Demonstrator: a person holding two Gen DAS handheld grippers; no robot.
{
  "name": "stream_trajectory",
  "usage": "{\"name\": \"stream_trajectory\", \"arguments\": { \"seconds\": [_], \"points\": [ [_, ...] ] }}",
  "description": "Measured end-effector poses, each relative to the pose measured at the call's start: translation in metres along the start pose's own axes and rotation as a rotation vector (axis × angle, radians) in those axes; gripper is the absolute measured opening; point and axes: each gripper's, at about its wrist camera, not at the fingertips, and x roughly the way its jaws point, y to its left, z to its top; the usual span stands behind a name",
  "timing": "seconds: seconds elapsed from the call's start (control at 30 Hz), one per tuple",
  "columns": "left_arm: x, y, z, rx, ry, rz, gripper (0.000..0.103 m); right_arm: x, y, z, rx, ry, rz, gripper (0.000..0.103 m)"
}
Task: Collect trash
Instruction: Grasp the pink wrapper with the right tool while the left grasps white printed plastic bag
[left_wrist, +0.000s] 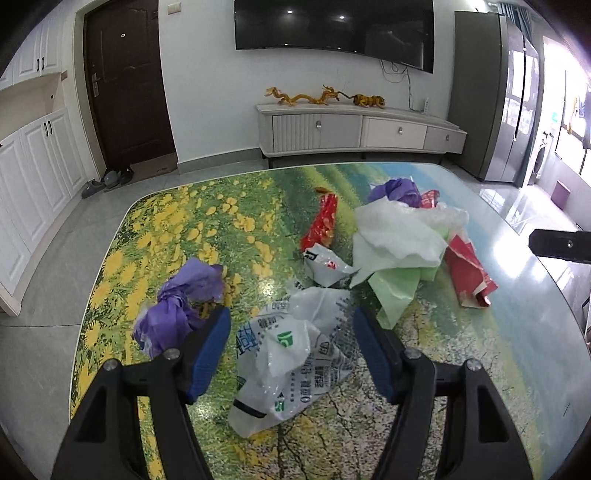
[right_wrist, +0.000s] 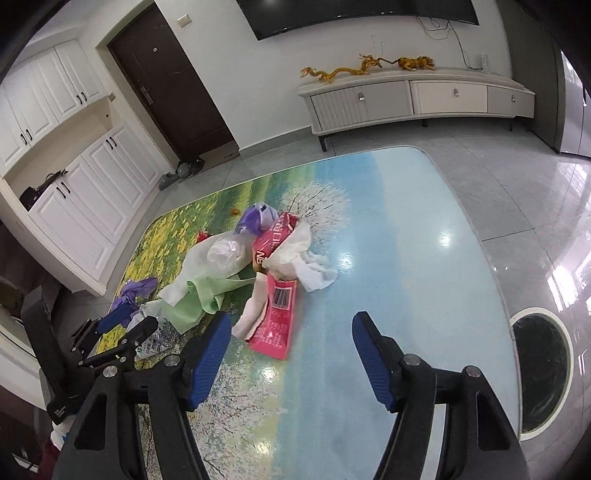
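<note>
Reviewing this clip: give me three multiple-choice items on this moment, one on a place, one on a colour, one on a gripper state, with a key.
1. What lies between the open fingers of the left gripper?
A. the printed white plastic bag
B. the red wrapper
C. a dragon figurine

2. What colour is the crumpled bag just left of the left gripper's left finger?
A. orange
B. purple
C. black

3. How does the right gripper stand?
A. shut on the pink packet
B. shut on nothing
C. open, holding nothing

Key: 1 A, the printed white plastic bag sits between the blue pads; 2 B, the purple bag shows clearly; 3 C, its fingers are spread wide, the pink packet on the table beside its left finger.
</note>
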Motion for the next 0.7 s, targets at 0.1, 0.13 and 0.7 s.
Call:
{"name": "stream_trajectory", "arguments": {
  "seconds": [0.1,0.13,0.7],
  "points": [
    [0.01,0.004,-0.001,-0.019,0.028,-0.021,0.067,0.02,0.01,0.002,-0.021,0.033,0.005,0.071],
    [0.01,0.006,0.0,-0.029,0.032,-0.034,0.067,0.026,0.014,0.002,-0.03,0.042,-0.002,0.071],
    [0.003,-0.004,-0.012,-0.021,0.07,-0.131,0.039,0.053,0.023,-0.017,-0.096,0.107,-0.047,0.031]
  ]
}}
